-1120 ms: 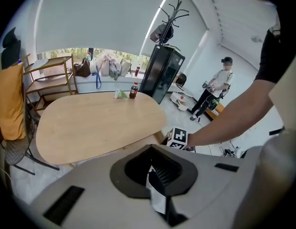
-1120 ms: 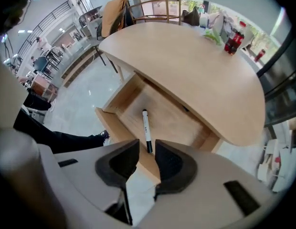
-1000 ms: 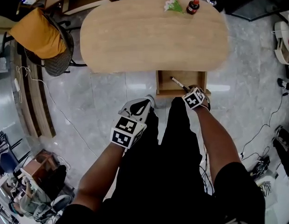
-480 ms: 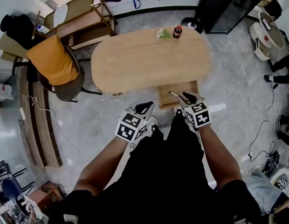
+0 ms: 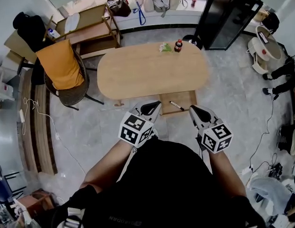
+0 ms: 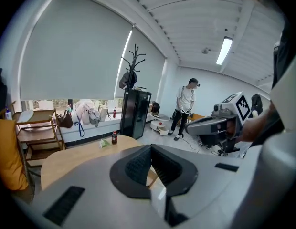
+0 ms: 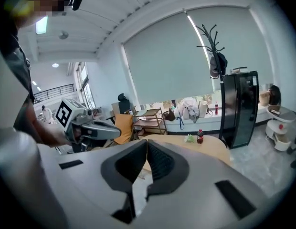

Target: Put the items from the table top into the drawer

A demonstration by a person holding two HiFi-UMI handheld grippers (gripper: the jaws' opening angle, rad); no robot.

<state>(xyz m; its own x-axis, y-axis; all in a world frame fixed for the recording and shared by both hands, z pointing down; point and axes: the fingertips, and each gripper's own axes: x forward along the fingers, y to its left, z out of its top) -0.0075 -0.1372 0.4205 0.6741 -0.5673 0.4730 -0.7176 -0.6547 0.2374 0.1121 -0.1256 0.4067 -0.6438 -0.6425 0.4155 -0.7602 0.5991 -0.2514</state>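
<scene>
Hovering just off the near edge of the table [image 5: 152, 70], the left gripper [image 5: 150, 108] and right gripper [image 5: 196, 111] each have jaws pressed together on nothing. Under that edge the drawer [image 5: 186, 98] stands open, a pen [image 5: 176, 106] lying inside. At the table's far edge sit a red-capped bottle [image 5: 178, 45] and, just beside it, a small green-white thing [image 5: 165, 47], maybe a packet.

Floor: glossy grey tiles [image 5: 233, 94] | Centre: oval wooden table [image 5: 147, 75] | Left of it: chair [image 5: 62, 68] draped in orange cloth, wooden shelf rack [image 5: 88, 25] beyond | Far wall: wide window under a pale roller blind [image 6: 67, 56]; tall black cabinet [image 5: 228, 13] with a coat stand [image 6: 133, 66] beside it | Light: ceiling tube lamp [image 6: 225, 50], lit
</scene>
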